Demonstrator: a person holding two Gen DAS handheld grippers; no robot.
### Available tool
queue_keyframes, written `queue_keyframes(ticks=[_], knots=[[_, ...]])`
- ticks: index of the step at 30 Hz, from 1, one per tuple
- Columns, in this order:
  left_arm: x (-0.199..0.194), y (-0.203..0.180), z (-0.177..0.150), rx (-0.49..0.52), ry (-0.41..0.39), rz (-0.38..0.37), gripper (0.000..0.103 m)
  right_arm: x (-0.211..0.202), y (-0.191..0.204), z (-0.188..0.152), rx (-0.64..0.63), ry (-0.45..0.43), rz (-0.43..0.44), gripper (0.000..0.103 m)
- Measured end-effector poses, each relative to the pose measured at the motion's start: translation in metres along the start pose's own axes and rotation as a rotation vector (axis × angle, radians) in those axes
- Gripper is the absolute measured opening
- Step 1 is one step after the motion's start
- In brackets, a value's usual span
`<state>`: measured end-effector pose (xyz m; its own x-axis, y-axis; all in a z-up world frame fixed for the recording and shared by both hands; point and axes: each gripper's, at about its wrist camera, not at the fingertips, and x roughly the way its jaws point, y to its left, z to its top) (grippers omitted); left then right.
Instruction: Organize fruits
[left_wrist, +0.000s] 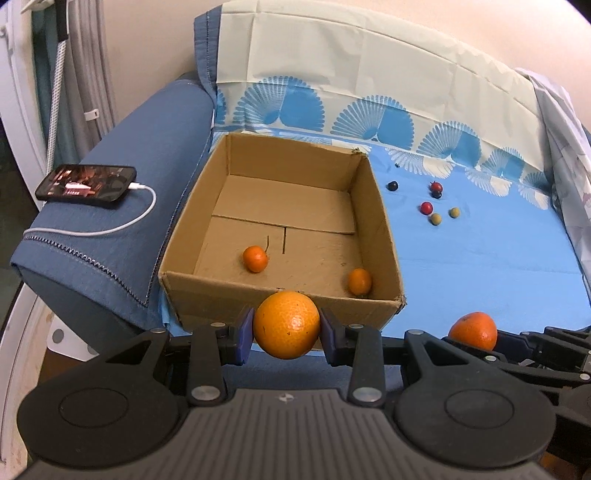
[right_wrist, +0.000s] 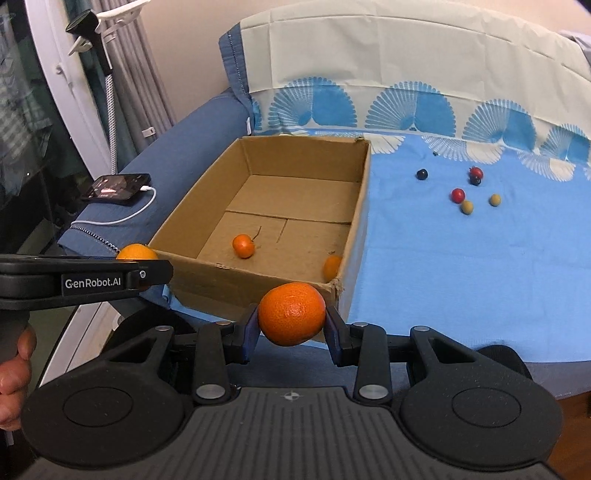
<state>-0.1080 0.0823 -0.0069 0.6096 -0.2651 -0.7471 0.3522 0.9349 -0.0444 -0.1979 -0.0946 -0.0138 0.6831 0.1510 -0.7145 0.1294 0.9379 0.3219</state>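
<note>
Two oranges, one per gripper, held just before the near wall of the box. The left gripper (left_wrist: 286, 328) pinches the paler orange (left_wrist: 286, 325) between its blue pads (left_wrist: 245, 334), in front of the middle of the near wall; from the right wrist view this orange (right_wrist: 136, 253) shows only as a sliver above the left gripper's body. The right gripper (right_wrist: 291, 317) pinches the deeper-coloured orange (right_wrist: 291, 314) at the near right corner of the box (right_wrist: 258, 284). Inside the box, two small oranges lie on the floor: one (left_wrist: 255, 259) near the middle front, one (left_wrist: 359, 281) in the near right corner. The box rests on a blue cloth (left_wrist: 480, 258); farther right on the cloth, well apart from the box, lie small berries (left_wrist: 426, 208), red, dark and olive. A phone (left_wrist: 86, 184) with a white cable lies on the armrest (left_wrist: 122, 206) left of the box.
</note>
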Motion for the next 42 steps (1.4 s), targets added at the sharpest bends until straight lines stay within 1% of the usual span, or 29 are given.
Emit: queue_keyframes(ticks=[7, 17, 24, 32, 42], knots=[[-0.001, 0.008, -0.001, -0.017, -0.005, -0.007, 0.041, 0.001, 0.005, 0.001, -0.004, 0.007, -0.001, 0.039], [0.006, 0.016, 0.005, -0.029, -0.014, 0.008, 0.041, 0.011, 0.003, 0.008, -0.01, 0.006, -0.009, 0.039], [0.018, 0.021, 0.016, -0.041, -0.01, 0.01, 0.041, 0.02, -0.004, 0.014, -0.008, 0.023, -0.022, 0.039], [0.035, 0.027, 0.032, -0.053, -0.001, 0.011, 0.041, 0.038, -0.006, 0.029, -0.006, 0.03, -0.031, 0.039], [0.064, 0.037, 0.057, -0.068, 0.004, 0.025, 0.041, 0.07, 0.001, 0.051, -0.028, 0.047, -0.028, 0.039]])
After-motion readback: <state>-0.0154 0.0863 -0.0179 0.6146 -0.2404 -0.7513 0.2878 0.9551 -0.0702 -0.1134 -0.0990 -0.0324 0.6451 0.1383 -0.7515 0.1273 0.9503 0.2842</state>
